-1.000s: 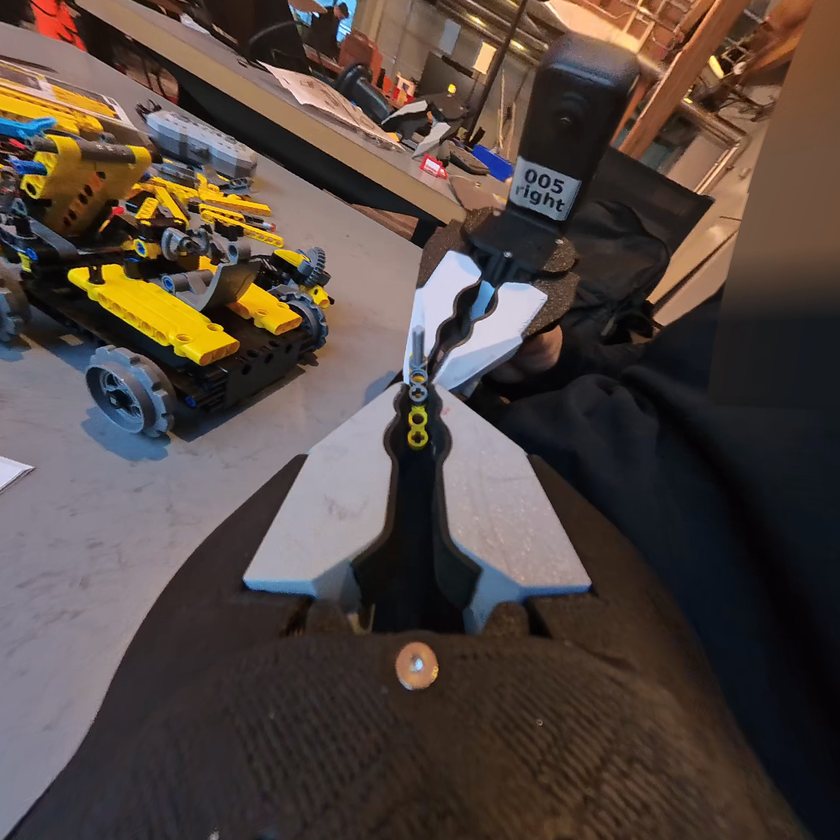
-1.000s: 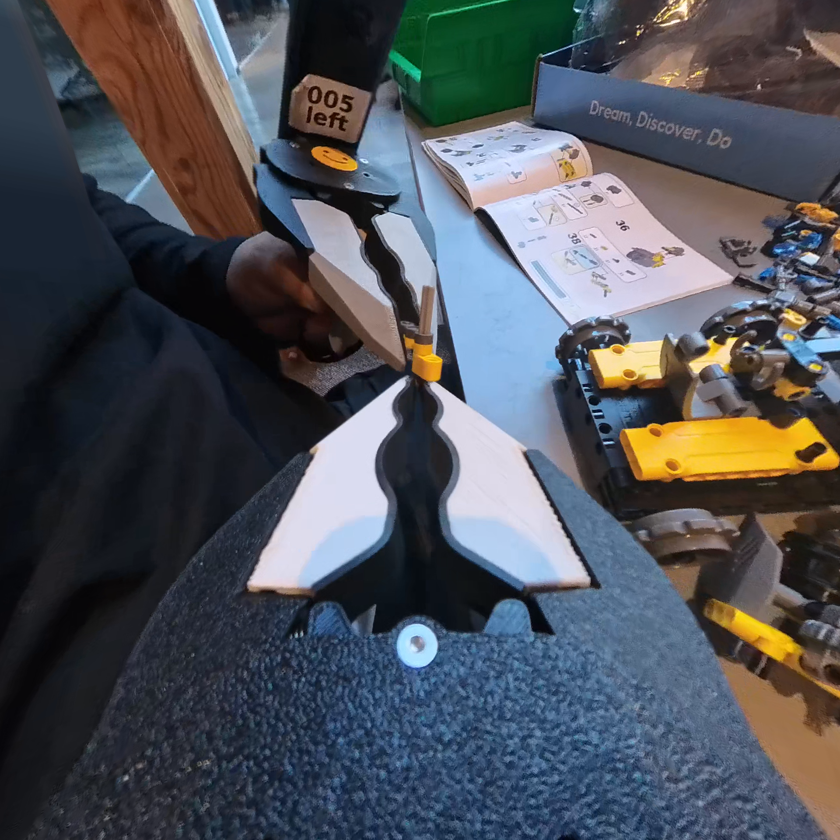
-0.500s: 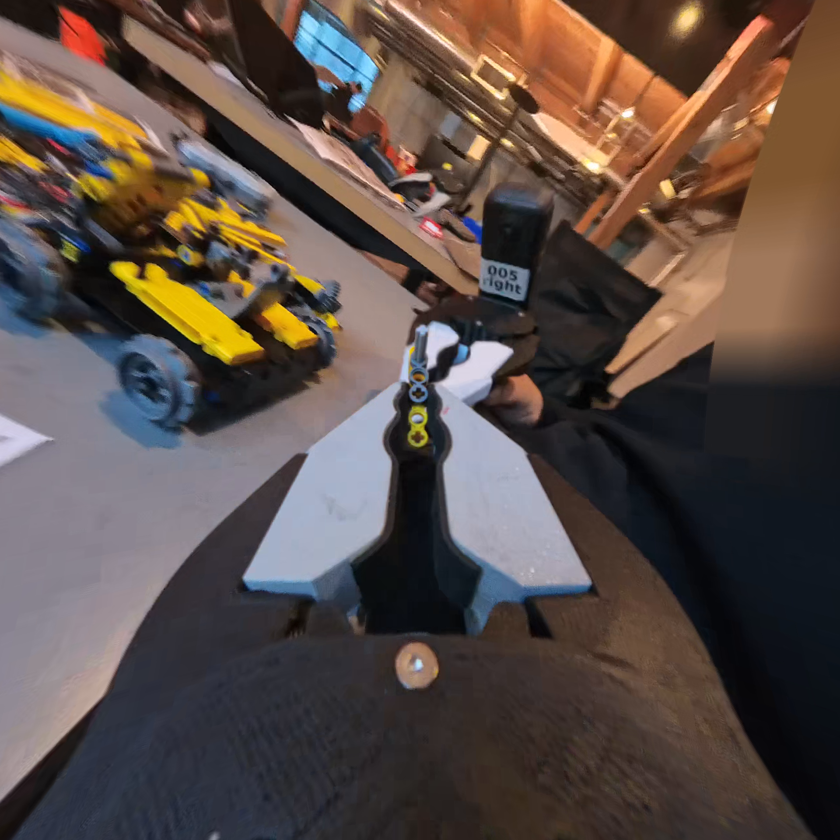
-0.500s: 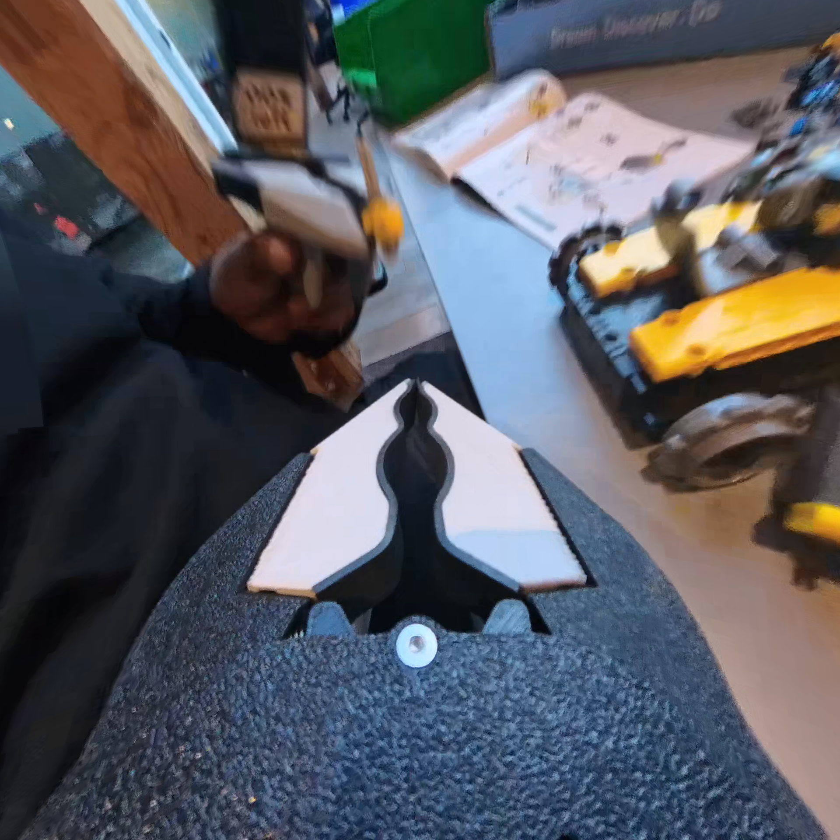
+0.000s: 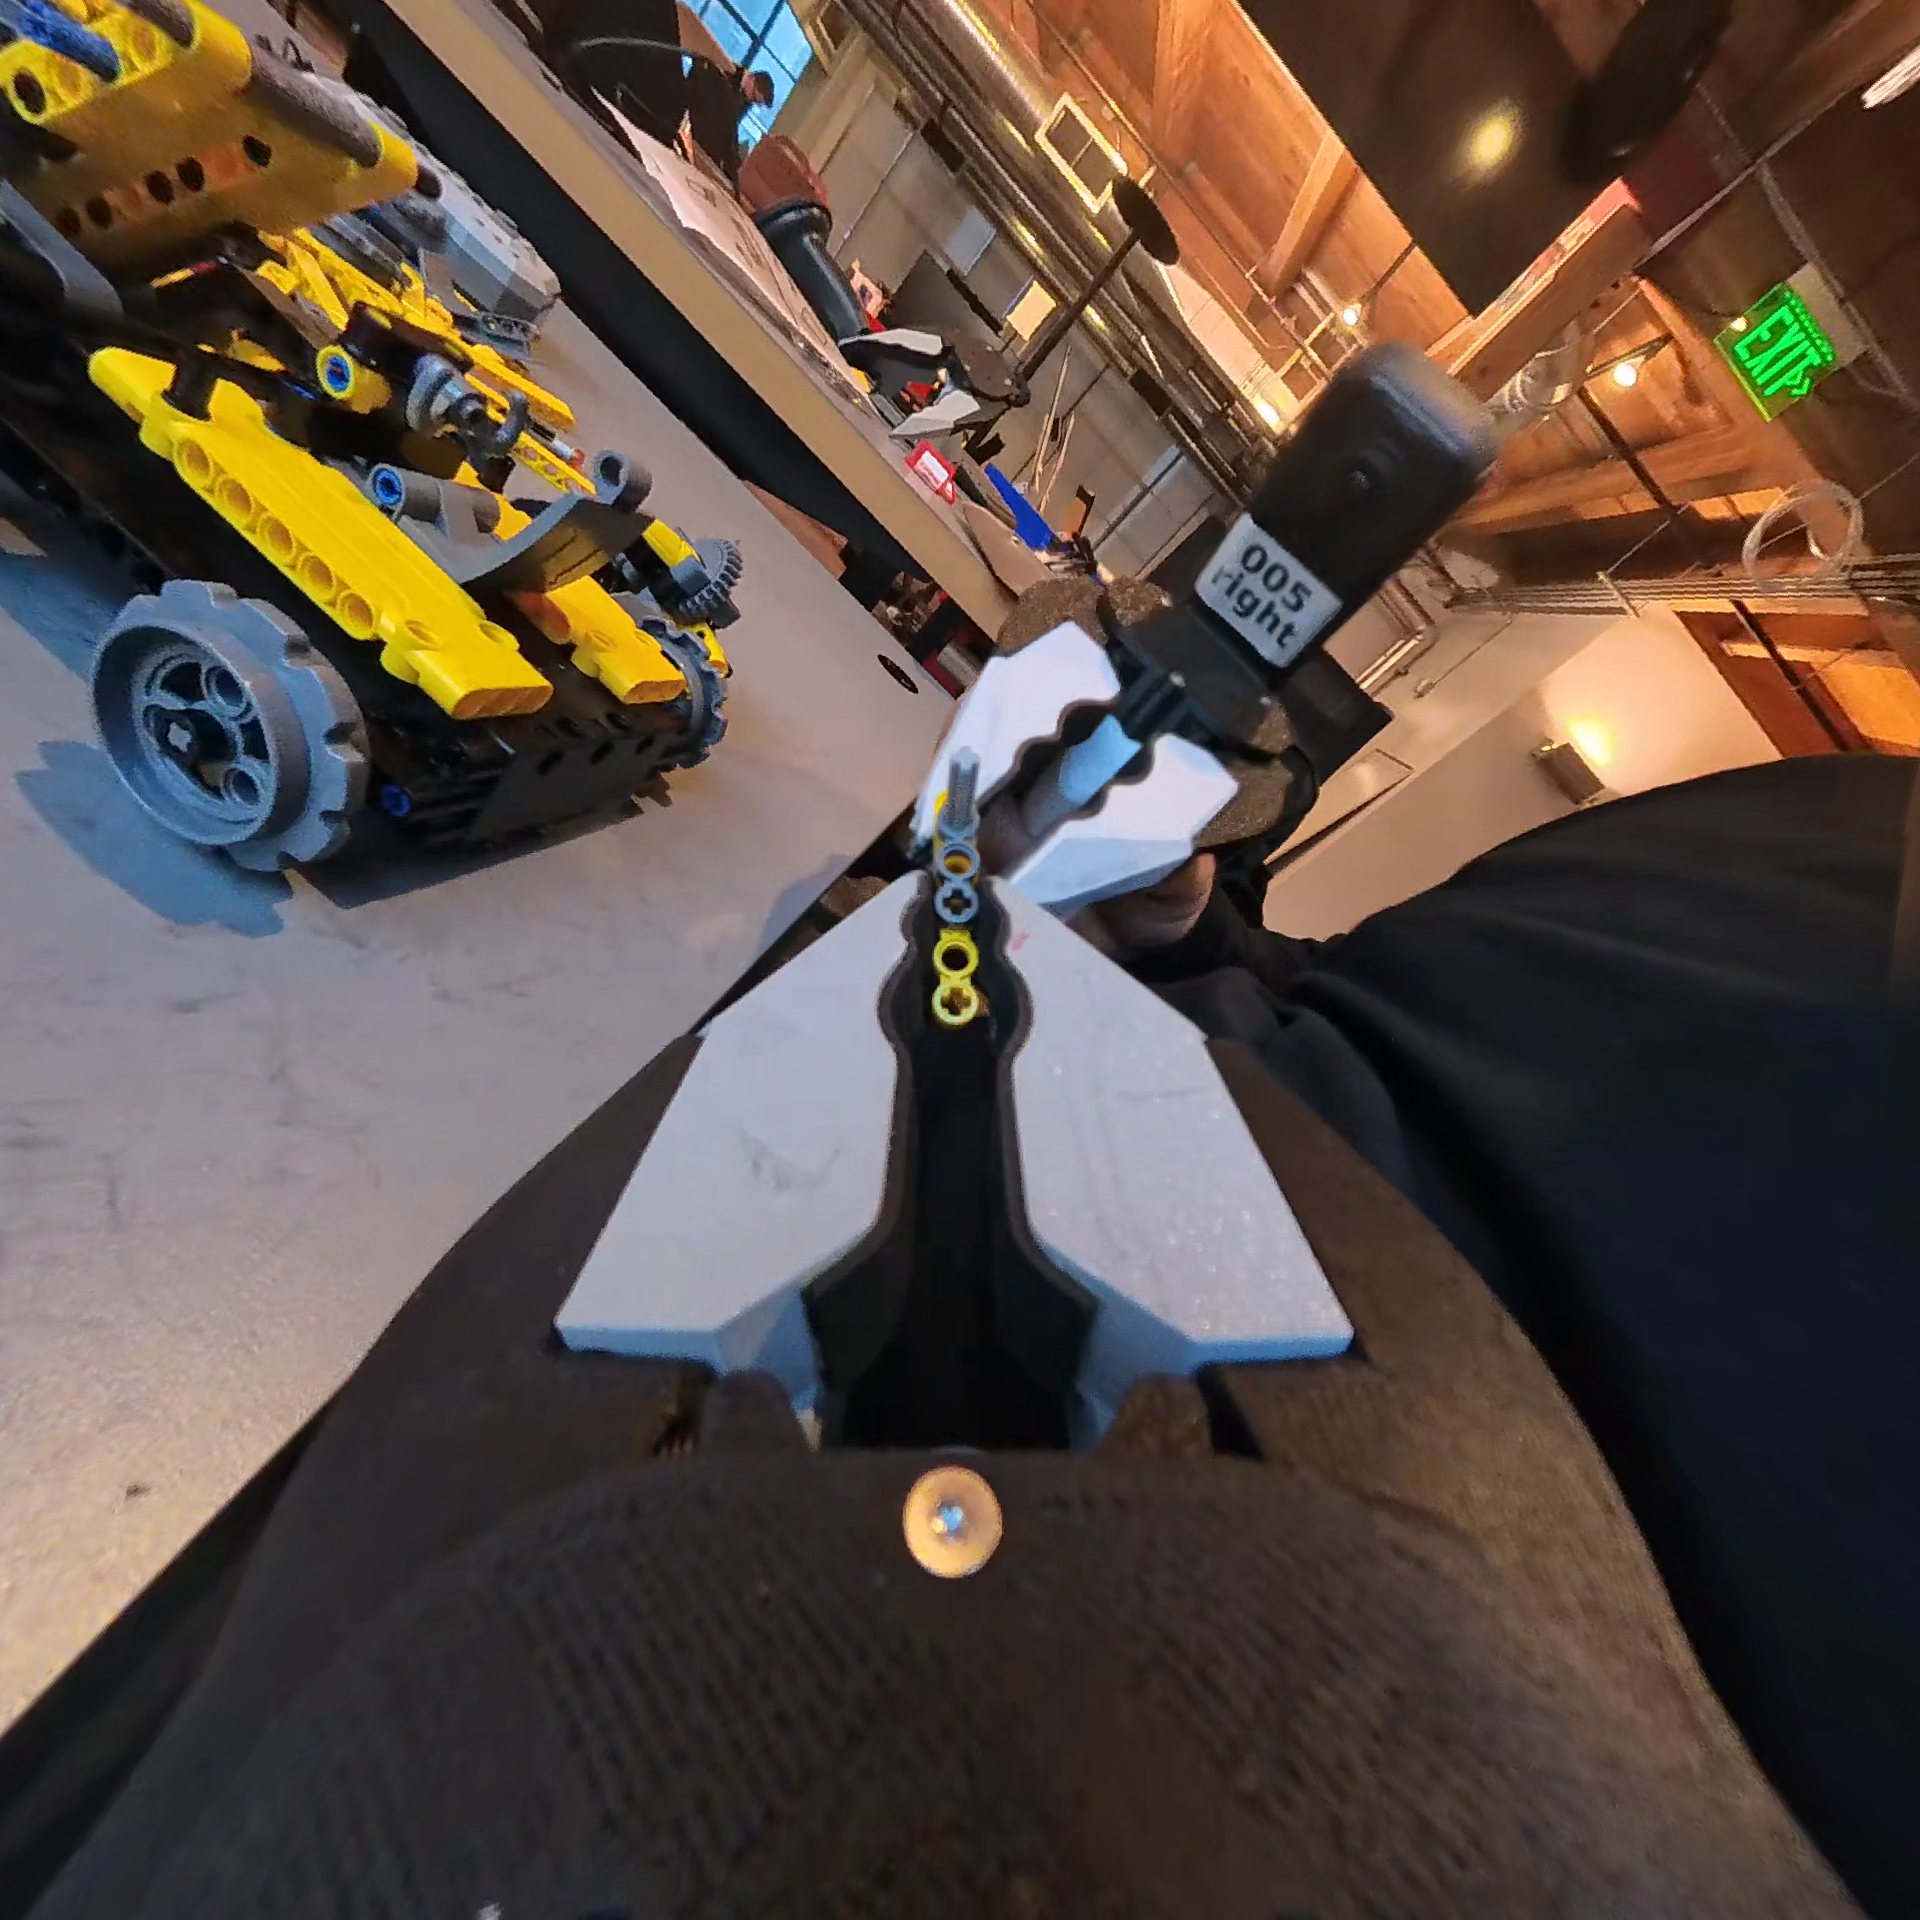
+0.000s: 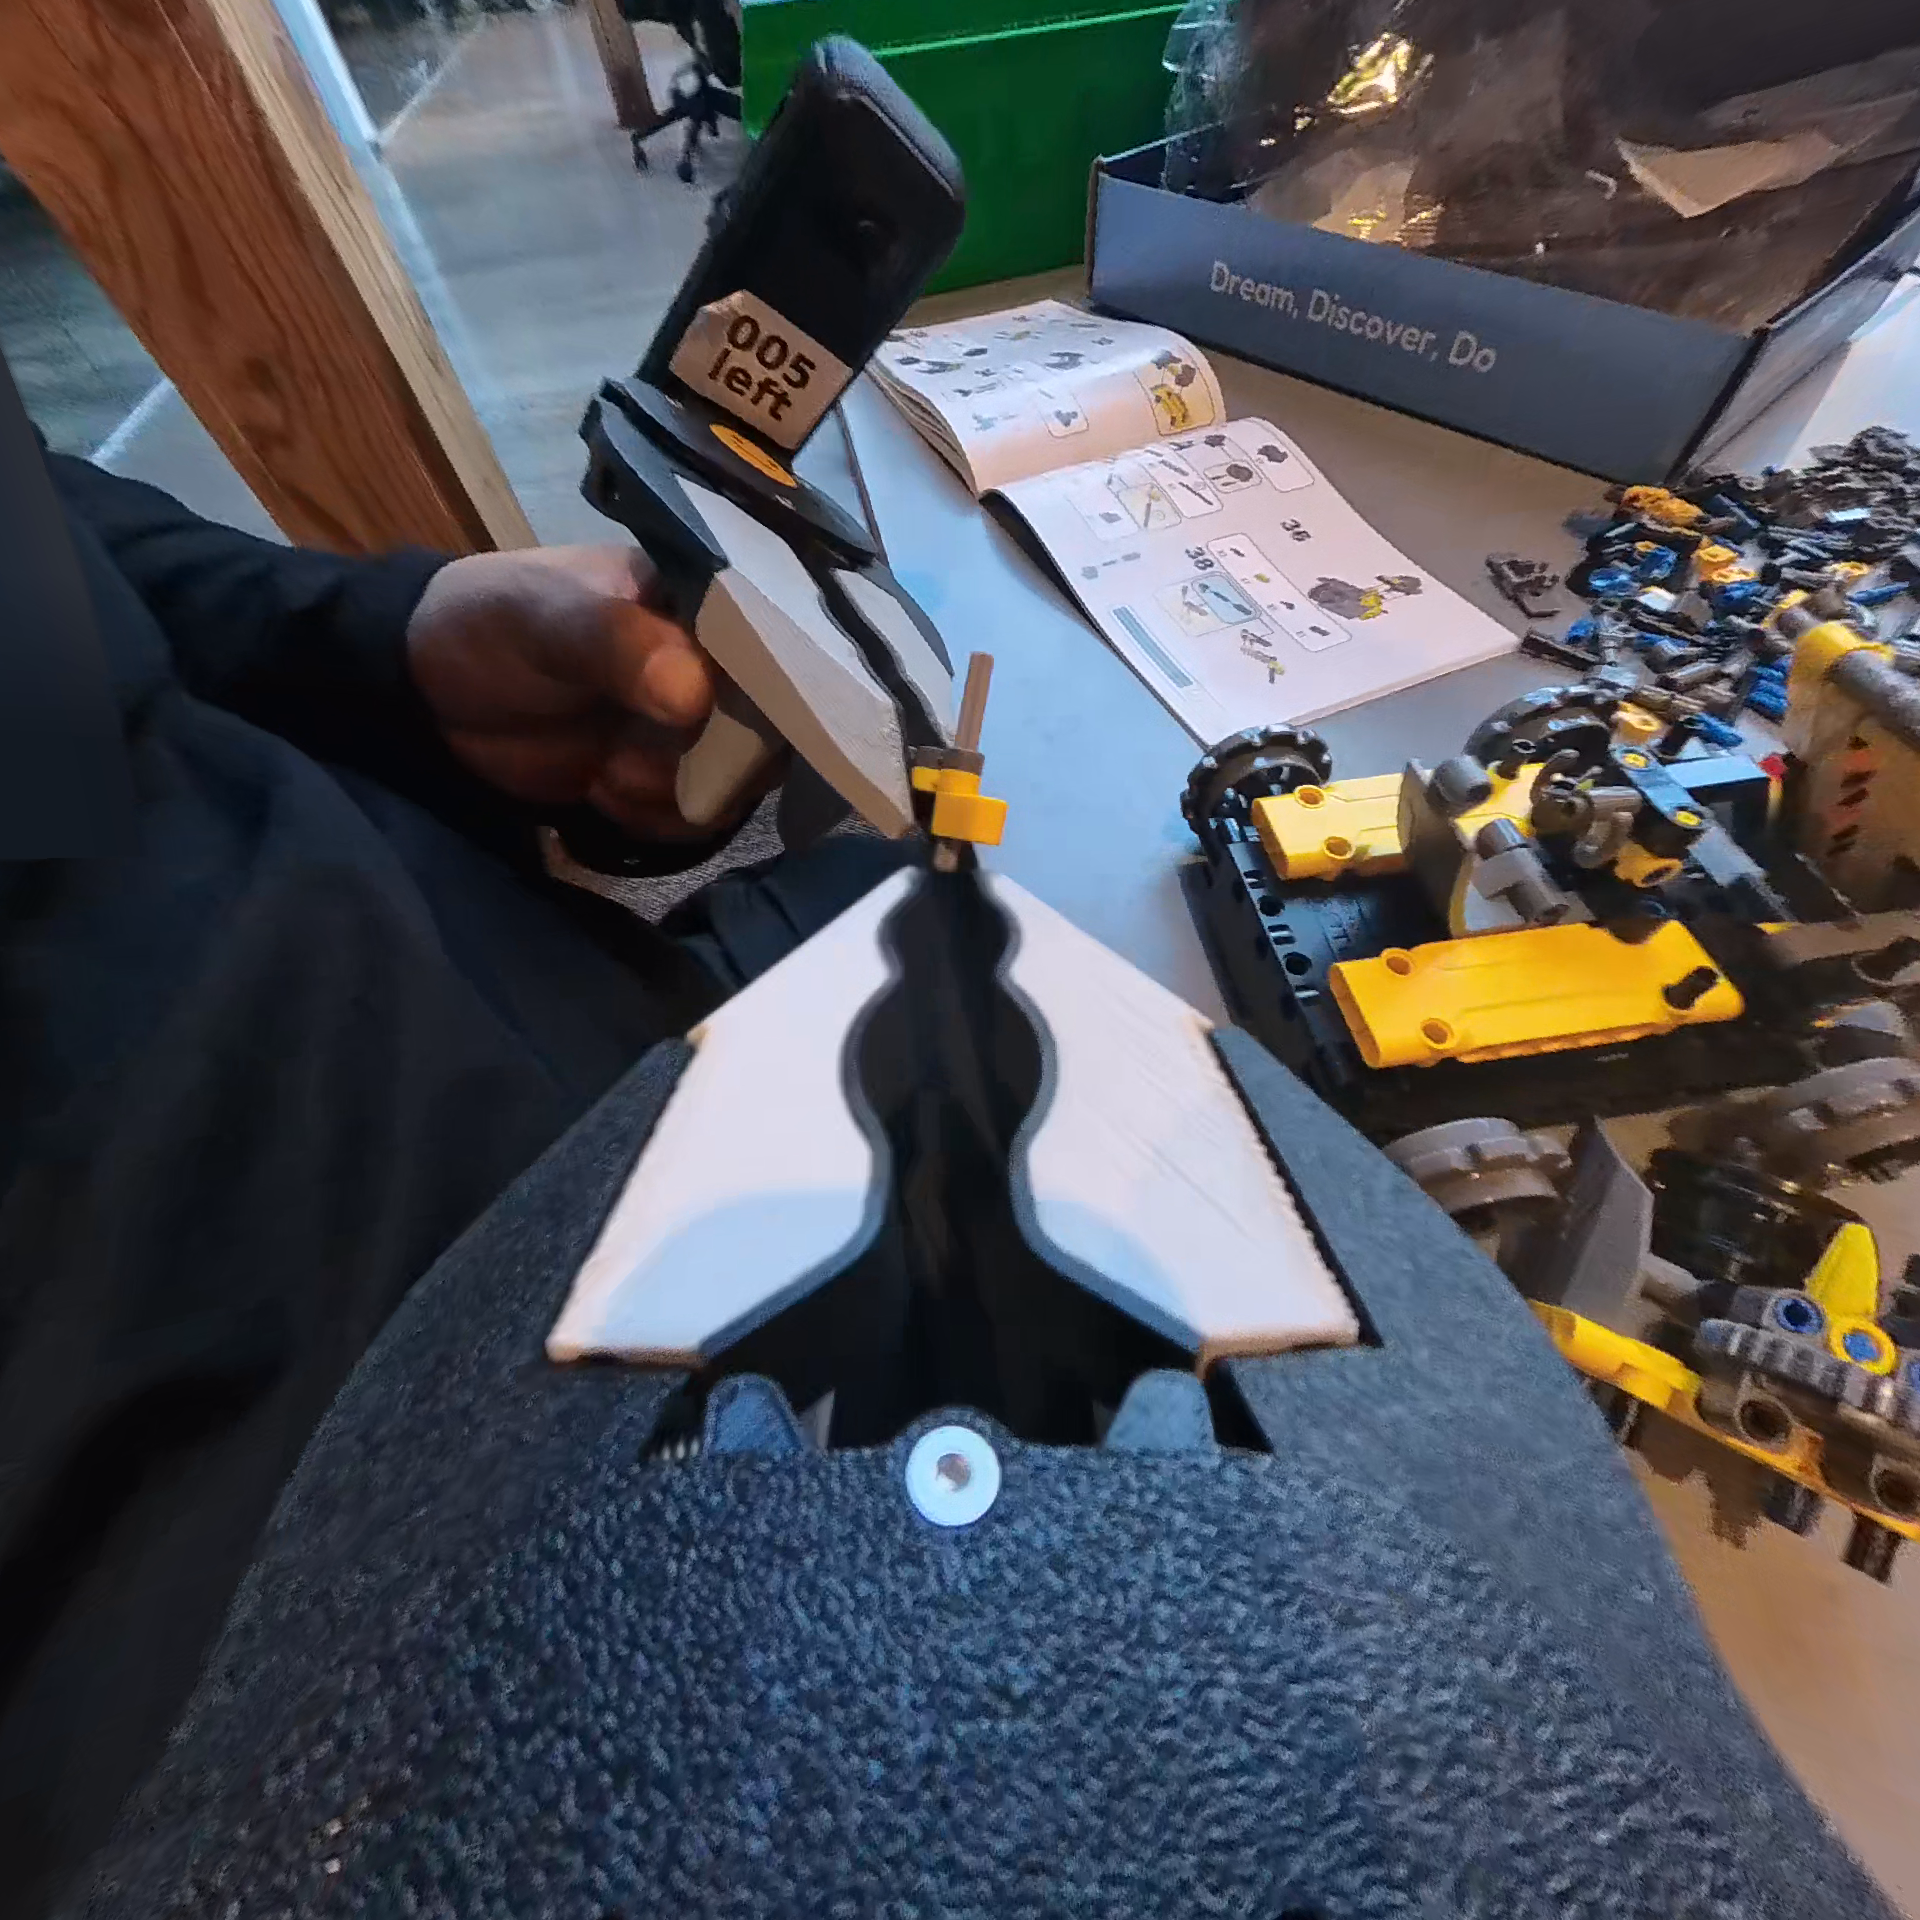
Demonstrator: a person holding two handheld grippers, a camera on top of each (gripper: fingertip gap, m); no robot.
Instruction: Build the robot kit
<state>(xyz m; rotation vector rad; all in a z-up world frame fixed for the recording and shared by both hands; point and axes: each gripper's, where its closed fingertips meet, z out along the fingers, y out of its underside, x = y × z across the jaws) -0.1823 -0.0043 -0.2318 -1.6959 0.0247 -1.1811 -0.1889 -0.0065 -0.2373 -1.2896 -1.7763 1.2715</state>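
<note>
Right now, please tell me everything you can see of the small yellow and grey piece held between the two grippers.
The small piece is a plastic building-toy assembly: a yellow connector with round holes, a grey connector beside it, and a thin grey axle standing up through it. The left gripper is shut on it, with the holes facing the camera. The right gripper meets the axle's lower end; its grip there is unclear. The piece is held in the air beside the table edge.

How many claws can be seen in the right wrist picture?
2. The right claw is at bottom centre; the left claw, held by a hand, is just above it, gripping a small piece. None seems hidden.
</note>
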